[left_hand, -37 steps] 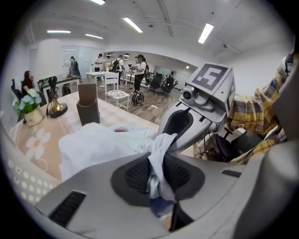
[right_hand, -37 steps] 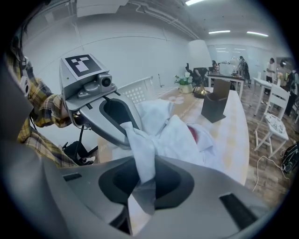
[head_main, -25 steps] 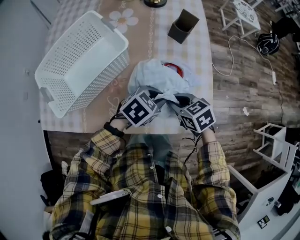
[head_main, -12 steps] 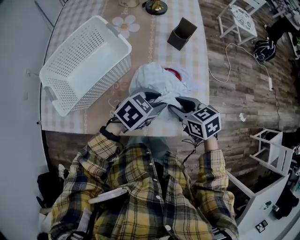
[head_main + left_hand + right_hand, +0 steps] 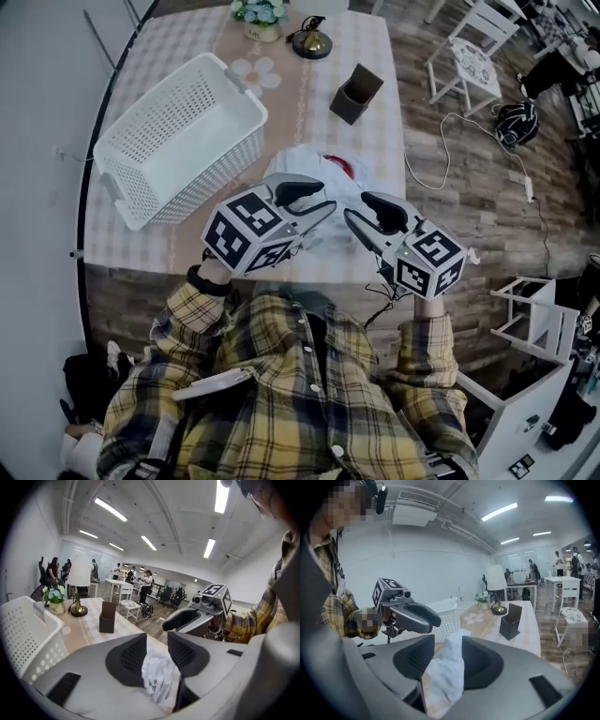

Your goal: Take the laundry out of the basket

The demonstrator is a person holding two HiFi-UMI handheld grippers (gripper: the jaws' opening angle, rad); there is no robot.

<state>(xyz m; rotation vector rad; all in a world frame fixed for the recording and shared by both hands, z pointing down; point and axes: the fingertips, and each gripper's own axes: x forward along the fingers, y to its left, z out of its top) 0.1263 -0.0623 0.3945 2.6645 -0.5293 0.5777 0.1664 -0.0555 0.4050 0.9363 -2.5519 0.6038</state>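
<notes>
The laundry (image 5: 323, 169), a crumpled pale blue-white cloth with a red patch, lies on the table next to the white basket (image 5: 178, 141), which looks empty. Both grippers hover above the cloth, side by side and tilted down. My left gripper (image 5: 326, 203) is open; its jaws have just been opening, and the cloth (image 5: 158, 674) shows through the gap, lying below. My right gripper (image 5: 354, 216) is open too, its jaws just widened, with the cloth (image 5: 447, 672) seen between them but not pinched. Each gripper view shows the other gripper (image 5: 187, 620) (image 5: 415, 616) alongside.
A dark open box (image 5: 356, 92) stands behind the cloth on the checked table (image 5: 375, 150). A brass lamp base (image 5: 309, 42) and a flower pot (image 5: 261, 14) sit at the far edge. A white chair (image 5: 469, 61) and cables lie on the wood floor to the right.
Both grippers have lifted up off the cloth pile and their jaws stand wider apart. The cloth has stayed on the table.
</notes>
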